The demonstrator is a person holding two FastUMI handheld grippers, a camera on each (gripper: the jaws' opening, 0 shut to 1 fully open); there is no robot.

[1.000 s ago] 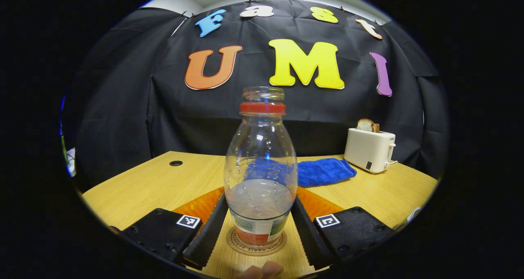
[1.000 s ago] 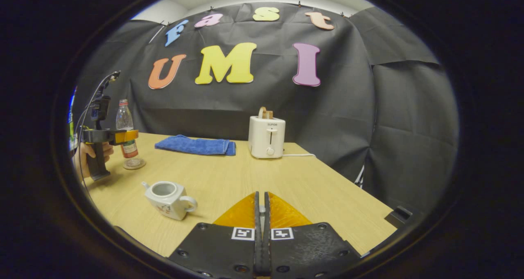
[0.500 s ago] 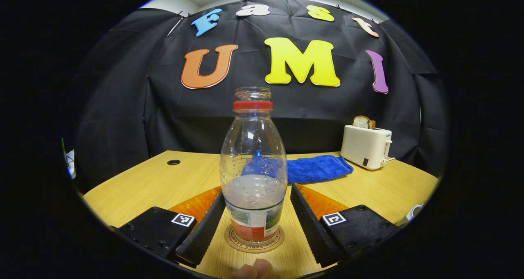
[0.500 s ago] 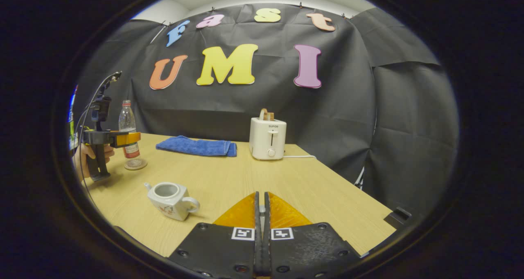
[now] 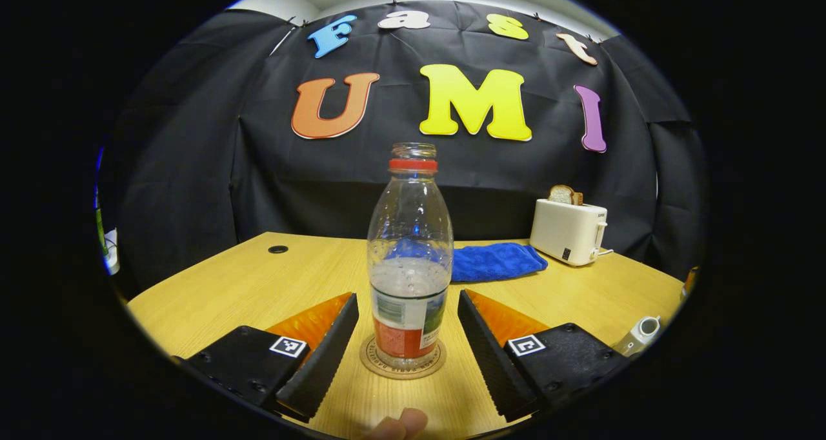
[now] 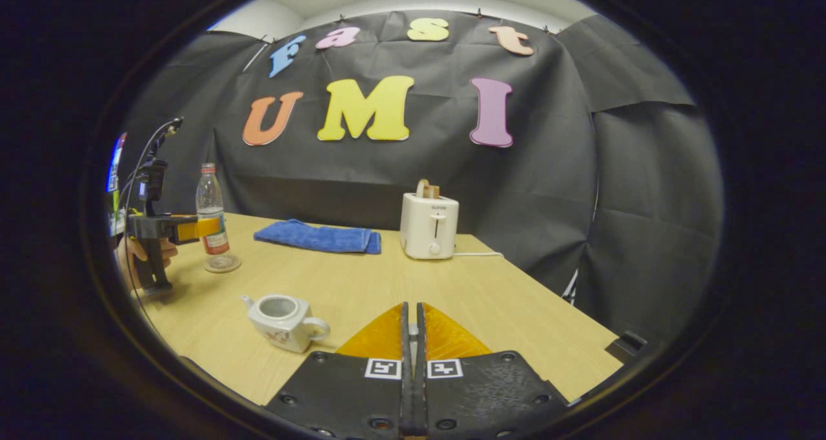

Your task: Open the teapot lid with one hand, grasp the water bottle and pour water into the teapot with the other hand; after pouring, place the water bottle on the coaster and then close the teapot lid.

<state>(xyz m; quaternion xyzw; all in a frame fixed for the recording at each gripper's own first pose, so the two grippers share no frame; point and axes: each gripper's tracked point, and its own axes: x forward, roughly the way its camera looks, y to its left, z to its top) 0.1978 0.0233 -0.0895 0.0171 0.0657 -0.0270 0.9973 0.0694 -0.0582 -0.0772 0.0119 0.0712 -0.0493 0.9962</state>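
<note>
The clear water bottle, uncapped with a red neck ring and part full, stands upright on the round coaster. My left gripper is open; its fingers flank the bottle without touching it. The right gripper view shows the bottle, the coaster, the left gripper and the hand holding it at far left. The white teapot sits lidless on the table; its spout peeks in at the right. My right gripper is shut on the teapot lid, of which just a pale sliver shows.
A folded blue towel and a white toaster holding bread stand along the back of the wooden table. In the left gripper view the towel lies behind the bottle, with the toaster to its right.
My left gripper has drawn back from the bottle and spread wider; the bottle stays on the coaster. My right gripper has drifted slightly, still shut.
</note>
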